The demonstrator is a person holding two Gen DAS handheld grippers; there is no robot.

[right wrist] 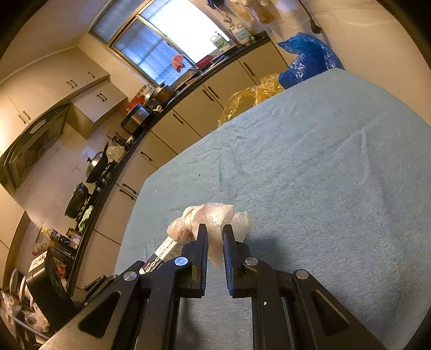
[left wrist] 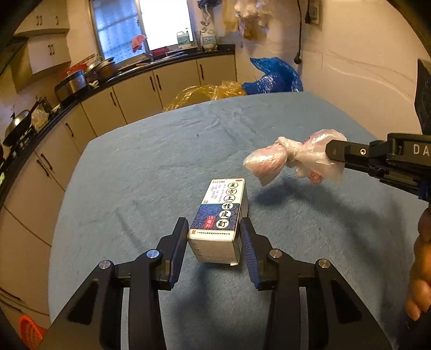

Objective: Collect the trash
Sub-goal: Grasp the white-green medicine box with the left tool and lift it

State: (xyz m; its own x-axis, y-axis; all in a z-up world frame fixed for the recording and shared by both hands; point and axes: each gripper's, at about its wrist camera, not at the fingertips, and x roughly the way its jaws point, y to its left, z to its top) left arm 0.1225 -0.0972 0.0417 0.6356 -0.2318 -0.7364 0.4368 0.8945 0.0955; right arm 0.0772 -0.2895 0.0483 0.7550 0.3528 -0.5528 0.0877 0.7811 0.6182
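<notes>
A home kitchen. Beyond the left gripper point(left wrist: 214, 228), a black countertop point(left wrist: 172, 58) runs along cream base cabinets point(left wrist: 140, 91), with matching wall cabinets point(left wrist: 45, 51) up to its left. Pots point(left wrist: 103, 68) and a wok point(left wrist: 17, 125) stand on the counter; a frosted window point(left wrist: 142, 23) lights the far wall. The near table wears a blue cloth point(left wrist: 161, 161), with yellow point(left wrist: 204, 94) and blue plastic bags point(left wrist: 277, 76) past its far edge.
</notes>
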